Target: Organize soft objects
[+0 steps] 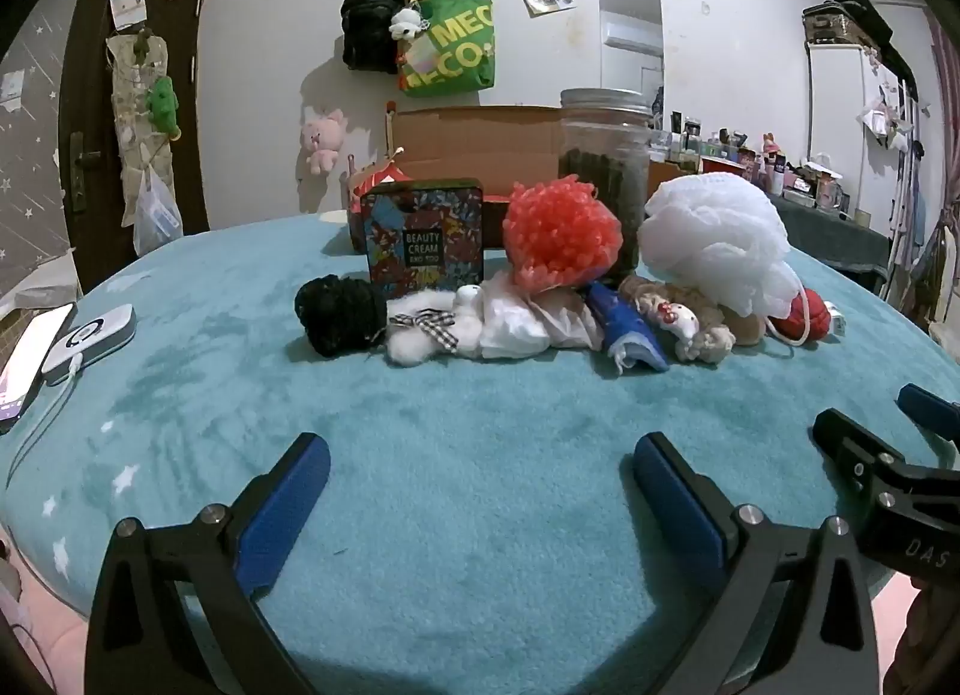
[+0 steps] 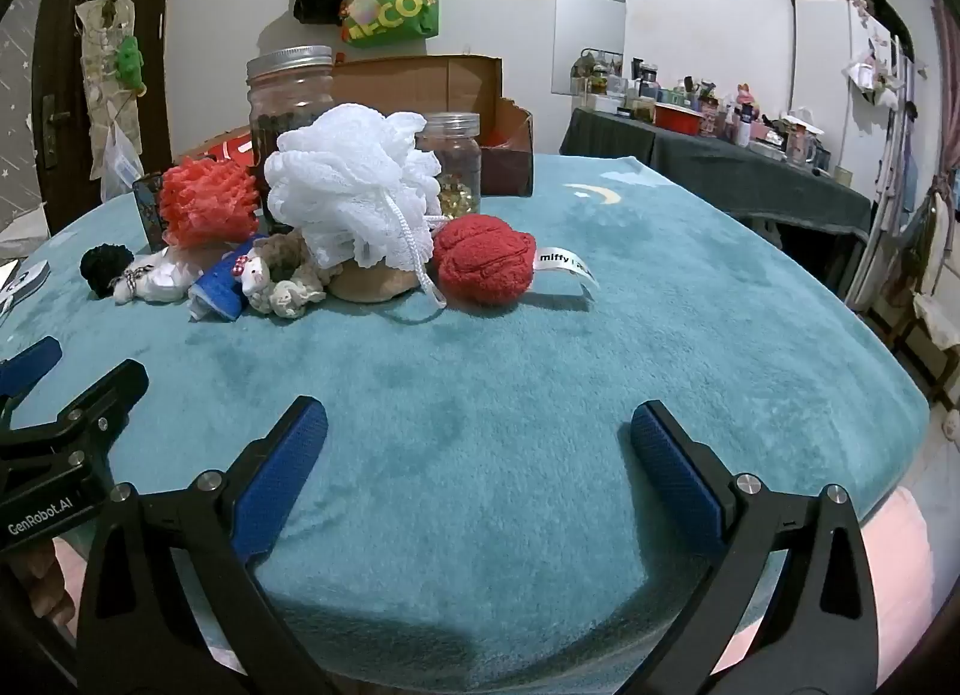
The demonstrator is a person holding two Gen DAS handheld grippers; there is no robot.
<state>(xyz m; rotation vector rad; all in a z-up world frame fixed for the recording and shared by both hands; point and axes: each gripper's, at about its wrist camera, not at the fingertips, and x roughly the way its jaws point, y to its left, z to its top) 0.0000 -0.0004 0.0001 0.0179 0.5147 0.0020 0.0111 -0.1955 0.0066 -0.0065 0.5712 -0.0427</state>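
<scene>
A row of soft objects lies across the teal blanket point(image 1: 480, 413): a black pom point(image 1: 339, 315), a white plush with a checked bow point(image 1: 432, 329), an orange-red bath pouf point(image 1: 561, 236), a blue cloth item point(image 1: 627, 329), a beige plush point(image 1: 702, 320), a white mesh pouf point(image 1: 714, 242) and a red plush ball point(image 2: 483, 261) with a white tag. My left gripper point(image 1: 480, 491) is open and empty, well short of the row. My right gripper point(image 2: 480, 455) is open and empty, in front of the red ball.
Behind the row stand a patterned tin point(image 1: 425, 239), a tall lidded jar point(image 1: 603, 179), a smaller jar point(image 2: 450, 161) and an open cardboard box point(image 1: 480, 140). A phone and a white device point(image 1: 90, 341) lie at the left edge. A cluttered dark table point(image 2: 720, 155) stands at the right.
</scene>
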